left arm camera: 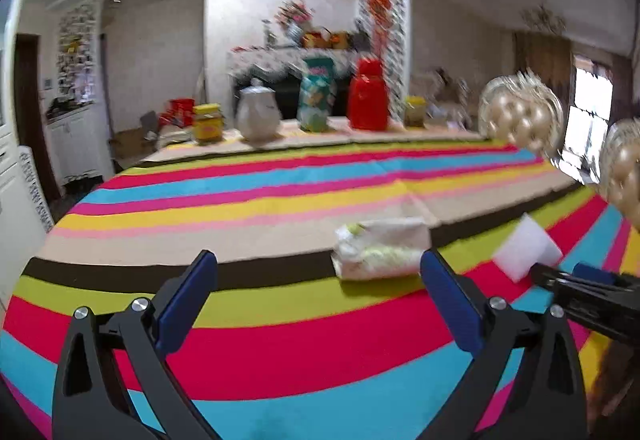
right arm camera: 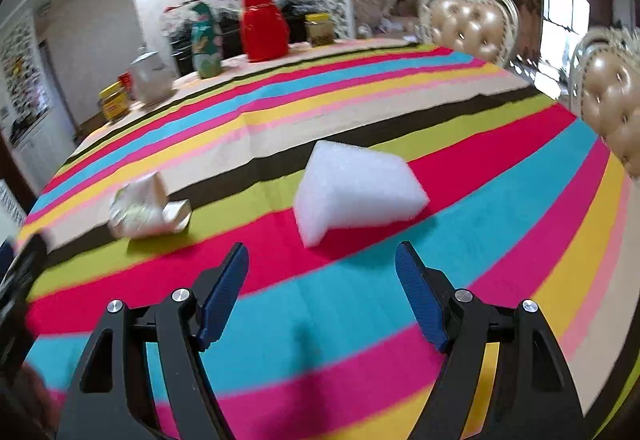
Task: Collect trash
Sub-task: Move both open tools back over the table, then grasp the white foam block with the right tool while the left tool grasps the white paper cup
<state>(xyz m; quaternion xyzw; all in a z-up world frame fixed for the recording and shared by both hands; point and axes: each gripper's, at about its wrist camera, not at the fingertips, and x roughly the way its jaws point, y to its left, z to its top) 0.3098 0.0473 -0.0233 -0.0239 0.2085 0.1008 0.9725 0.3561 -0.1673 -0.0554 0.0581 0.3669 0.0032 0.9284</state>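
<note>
Reaching over the striped desk [right arm camera: 500, 224], the right tool [right arm camera: 322, 268] stands wide and empty, just short of the white foam block [right arm camera: 356, 192] that lies on the red stripe. The left tool [left arm camera: 318, 278] is also wide and holds nothing; the crumpled wrapper [left arm camera: 380, 248] lies in front of it, closer to its right finger than to the middle.

The pictures are blurred, so I judge that both hands are in motion. A fast approach could push the light foam away instead of catching it, because it has little weight. The wrapper is off centre, so the left tool may close on only its edge and drop it. The two tools are also near each other — they could collide.

The desk is covered with a cloth of bright stripes. At its far side stand a red container [right arm camera: 264, 26], jars and a white pot [left arm camera: 258, 112]. Two padded chairs [right arm camera: 468, 20] stand at the right, and a window is behind them.
</note>
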